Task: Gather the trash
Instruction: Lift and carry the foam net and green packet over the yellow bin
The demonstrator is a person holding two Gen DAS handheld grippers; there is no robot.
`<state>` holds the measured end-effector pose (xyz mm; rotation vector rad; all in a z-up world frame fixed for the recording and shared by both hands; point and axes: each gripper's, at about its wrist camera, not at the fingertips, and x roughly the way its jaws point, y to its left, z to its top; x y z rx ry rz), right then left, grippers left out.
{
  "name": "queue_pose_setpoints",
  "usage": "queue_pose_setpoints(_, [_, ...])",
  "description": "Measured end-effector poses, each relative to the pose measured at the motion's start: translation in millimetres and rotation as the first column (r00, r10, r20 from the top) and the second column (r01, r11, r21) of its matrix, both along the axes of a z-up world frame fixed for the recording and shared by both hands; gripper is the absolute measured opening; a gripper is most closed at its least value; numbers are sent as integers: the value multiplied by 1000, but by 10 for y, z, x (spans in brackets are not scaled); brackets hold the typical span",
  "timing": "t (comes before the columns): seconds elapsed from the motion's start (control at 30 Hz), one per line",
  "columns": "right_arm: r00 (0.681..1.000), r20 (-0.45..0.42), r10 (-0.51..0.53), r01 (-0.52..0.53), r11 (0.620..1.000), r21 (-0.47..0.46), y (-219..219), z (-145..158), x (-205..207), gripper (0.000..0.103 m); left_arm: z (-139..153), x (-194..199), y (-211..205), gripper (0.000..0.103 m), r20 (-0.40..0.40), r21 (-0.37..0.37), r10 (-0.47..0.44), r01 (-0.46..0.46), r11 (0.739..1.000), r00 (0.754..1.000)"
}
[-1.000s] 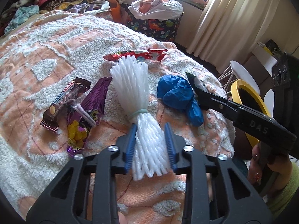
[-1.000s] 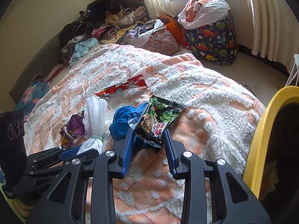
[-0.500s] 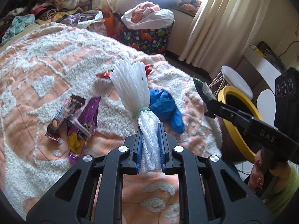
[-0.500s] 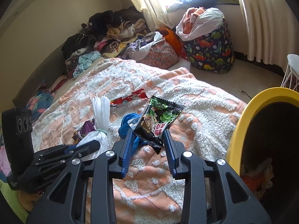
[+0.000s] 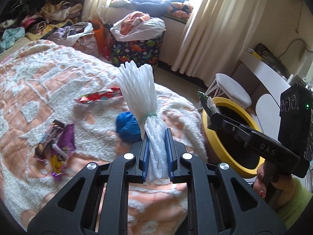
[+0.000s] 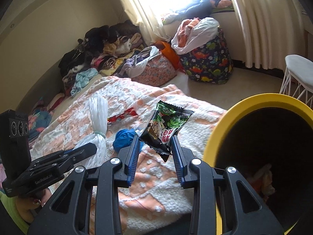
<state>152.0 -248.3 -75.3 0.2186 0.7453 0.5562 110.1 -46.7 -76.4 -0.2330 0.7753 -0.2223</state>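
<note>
My left gripper (image 5: 157,135) is shut on a white foam net bundle (image 5: 139,90) tied with a green band, held upright above the bed. The bundle also shows in the right wrist view (image 6: 97,117). My right gripper (image 6: 156,137) is shut on a green and black snack wrapper (image 6: 166,125), held up left of the yellow-rimmed trash bin (image 6: 219,129). In the left wrist view the wrapper (image 5: 205,101) sits over the bin's rim (image 5: 221,152). On the blanket lie a blue crumpled bag (image 5: 127,125), a red wrapper (image 5: 97,97) and purple and brown wrappers (image 5: 56,145).
The bed has an orange and white tufted blanket (image 5: 39,90). Trash lies inside the bin (image 6: 264,178). A dinosaur-print hamper (image 6: 207,58), piled clothes (image 6: 105,45), a white stool (image 5: 232,90) and curtains (image 5: 207,29) stand beyond the bed.
My left gripper closed on the foam net bundle and lifted it off the blanket. My right gripper carried the snack wrapper up and right toward the bin.
</note>
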Motion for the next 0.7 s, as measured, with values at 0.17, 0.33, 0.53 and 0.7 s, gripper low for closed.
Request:
queue_pose_setpoints(0.17, [999, -1, -40, 40, 999, 15, -181, 15, 0, 31, 47, 24, -187, 10, 13, 6, -38, 37, 999, 999])
queue_pose_setpoints(0.33, [997, 0, -73, 73, 997, 30, -338, 32, 0, 31, 81, 39, -333, 10, 22, 14, -70, 70, 997, 997])
queue_pose_setpoints(0.53, [995, 5, -102, 102, 994, 47, -489, 48, -16, 31, 100, 46, -458, 10, 29, 26, -101, 100, 995, 994])
queue_pose_setpoints(0.7, [992, 6, -130, 129, 990, 58, -622, 68, -29, 31, 108, 38, -547, 10, 32, 35, -119, 118, 992, 992])
